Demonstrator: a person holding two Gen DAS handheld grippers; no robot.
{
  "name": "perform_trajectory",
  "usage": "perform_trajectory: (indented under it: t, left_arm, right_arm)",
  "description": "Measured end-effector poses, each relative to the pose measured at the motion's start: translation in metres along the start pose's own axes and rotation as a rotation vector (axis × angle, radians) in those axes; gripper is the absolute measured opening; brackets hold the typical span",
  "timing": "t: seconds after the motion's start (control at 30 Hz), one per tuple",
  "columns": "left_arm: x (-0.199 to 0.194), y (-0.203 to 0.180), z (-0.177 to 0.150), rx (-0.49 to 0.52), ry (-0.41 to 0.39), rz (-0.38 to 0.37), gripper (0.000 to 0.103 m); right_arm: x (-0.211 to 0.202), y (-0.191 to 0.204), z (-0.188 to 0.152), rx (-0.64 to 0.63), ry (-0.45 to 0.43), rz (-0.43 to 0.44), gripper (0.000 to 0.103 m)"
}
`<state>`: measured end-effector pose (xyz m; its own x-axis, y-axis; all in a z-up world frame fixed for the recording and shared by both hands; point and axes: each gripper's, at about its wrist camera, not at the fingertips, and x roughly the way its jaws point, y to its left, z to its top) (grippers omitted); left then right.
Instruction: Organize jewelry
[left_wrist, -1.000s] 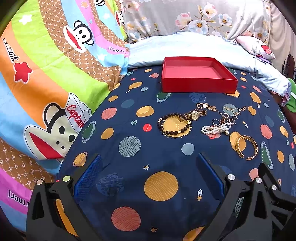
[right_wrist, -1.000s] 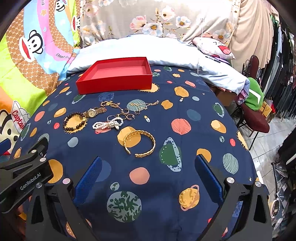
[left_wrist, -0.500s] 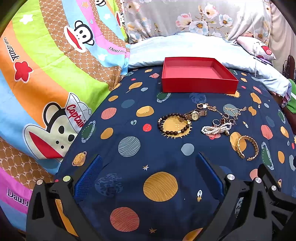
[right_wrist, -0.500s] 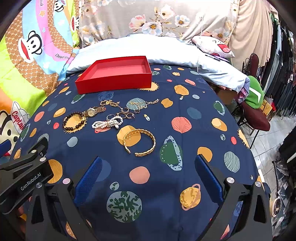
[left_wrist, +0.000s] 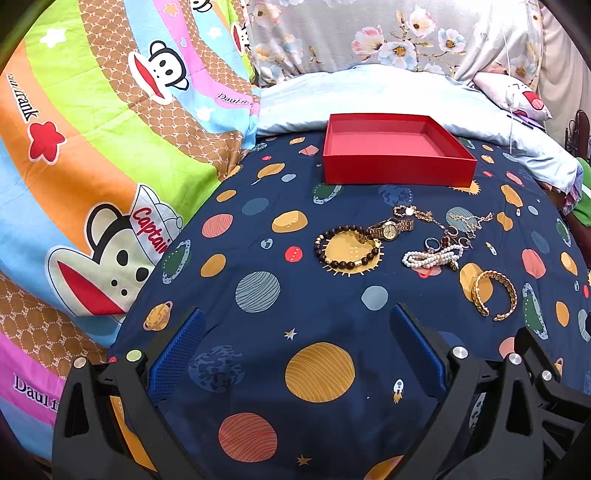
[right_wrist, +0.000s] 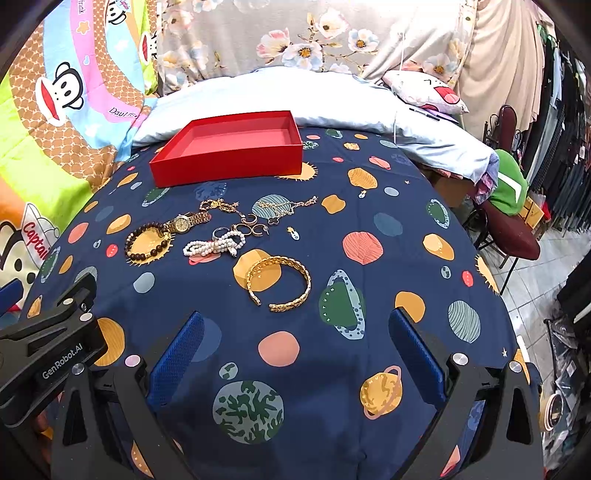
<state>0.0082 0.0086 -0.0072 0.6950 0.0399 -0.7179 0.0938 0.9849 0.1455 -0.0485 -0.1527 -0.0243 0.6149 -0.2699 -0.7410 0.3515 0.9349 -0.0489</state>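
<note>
An empty red tray (left_wrist: 399, 173) (right_wrist: 225, 168) sits at the far side of a navy planet-print cloth. In front of it lie a dark bead bracelet (left_wrist: 347, 246) (right_wrist: 147, 242), a gold watch (left_wrist: 389, 229) (right_wrist: 183, 223), a pearl bracelet (left_wrist: 432, 257) (right_wrist: 214, 245), several rings (right_wrist: 245, 229), thin gold chains (right_wrist: 288, 205) and a gold cuff bangle (left_wrist: 493, 295) (right_wrist: 279, 282). My left gripper (left_wrist: 295, 350) and right gripper (right_wrist: 295, 350) are both open and empty, hovering near the front, short of the jewelry.
A bright monkey-print quilt (left_wrist: 92, 166) lies on the left. A pale blue blanket (right_wrist: 295, 96) and floral pillows lie behind the tray. The left gripper's body (right_wrist: 48, 347) shows in the right wrist view. A chair (right_wrist: 513, 236) and hanging clothes stand off the right edge.
Both views shift only slightly; the right gripper has edged a little toward the jewelry. Nothing was taken hold of or moved.
</note>
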Motion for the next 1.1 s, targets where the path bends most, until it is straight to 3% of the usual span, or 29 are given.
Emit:
perform_trajectory:
  t: [1.1]
  left_arm:
    - [0.011,0.003,0.000,-0.013,0.010,0.001,0.097]
  right_arm:
    - [0.014,0.003,-0.001,-0.016,0.020,0.020,0.098]
